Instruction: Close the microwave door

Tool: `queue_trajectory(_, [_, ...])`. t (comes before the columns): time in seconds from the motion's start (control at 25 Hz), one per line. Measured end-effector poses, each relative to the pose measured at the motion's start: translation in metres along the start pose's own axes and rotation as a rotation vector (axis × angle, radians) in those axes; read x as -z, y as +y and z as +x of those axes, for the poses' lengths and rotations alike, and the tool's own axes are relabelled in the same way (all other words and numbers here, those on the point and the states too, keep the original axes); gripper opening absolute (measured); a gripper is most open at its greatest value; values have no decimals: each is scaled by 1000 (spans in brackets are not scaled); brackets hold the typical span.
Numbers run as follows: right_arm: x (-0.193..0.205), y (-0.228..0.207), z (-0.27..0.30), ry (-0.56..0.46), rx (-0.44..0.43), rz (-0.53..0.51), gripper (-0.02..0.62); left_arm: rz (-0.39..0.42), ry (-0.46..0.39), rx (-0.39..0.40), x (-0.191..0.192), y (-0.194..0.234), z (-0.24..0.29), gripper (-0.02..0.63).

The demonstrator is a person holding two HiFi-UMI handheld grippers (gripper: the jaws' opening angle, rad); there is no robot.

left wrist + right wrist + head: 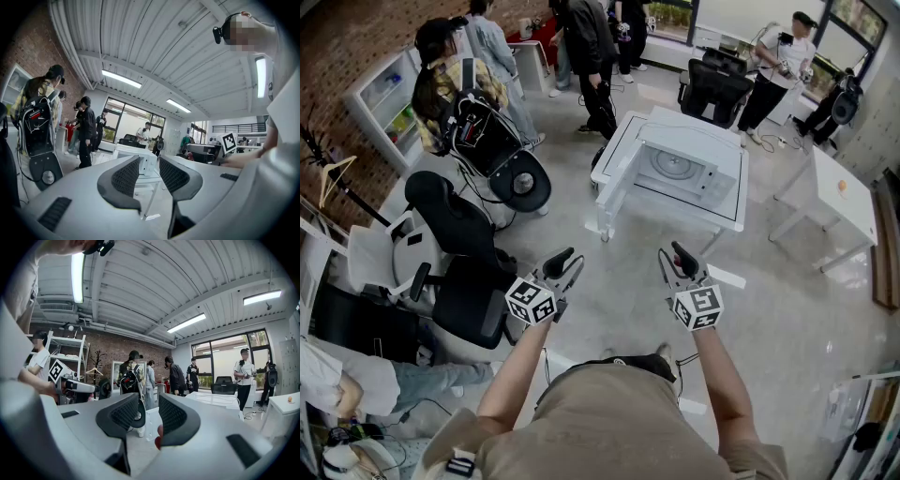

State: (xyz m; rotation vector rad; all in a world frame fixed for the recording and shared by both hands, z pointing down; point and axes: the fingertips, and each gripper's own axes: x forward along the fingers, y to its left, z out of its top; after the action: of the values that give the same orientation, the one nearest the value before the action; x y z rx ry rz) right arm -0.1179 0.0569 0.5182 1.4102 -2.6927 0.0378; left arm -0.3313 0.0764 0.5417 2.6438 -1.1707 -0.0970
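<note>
A white microwave [680, 167] stands on a white table [623, 131] a few steps ahead of me. Its door [616, 187] hangs open on the left, so the turntable inside shows. My left gripper [566, 263] and right gripper [680, 256] are held side by side at waist height, well short of the table and touching nothing. In the left gripper view, the left gripper [149, 171] has a narrow gap between its pads, and the microwave [143, 161] shows far off through it. The right gripper [150, 416] also stands open with nothing between its pads.
Black office chairs [455, 225] crowd the floor to my left. A person with a backpack [459, 89] stands beyond them. Another white table [834, 192] is at the right, and a black chair [717, 84] sits behind the microwave table. Several people stand at the back.
</note>
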Motion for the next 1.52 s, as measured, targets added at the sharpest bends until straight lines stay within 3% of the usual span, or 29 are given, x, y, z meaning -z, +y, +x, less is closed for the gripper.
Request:
queue_trajectory(0.32, [8,-9,0,7,9,9,140,4,-6,-20,2,5,5,124])
queue_trajectory(0.52, [10,-22,-5,-17,5,79,141,-2,0,-32,7,2,17,124])
queue_trajectory(0.84, [15,-42,-7,-23,-23,48,141,2,17,-22,13,2,52,124])
queue_trajectory(1.52, [10,-107,14,-22,-108,30,141,4,26,-105,8,10,116,127])
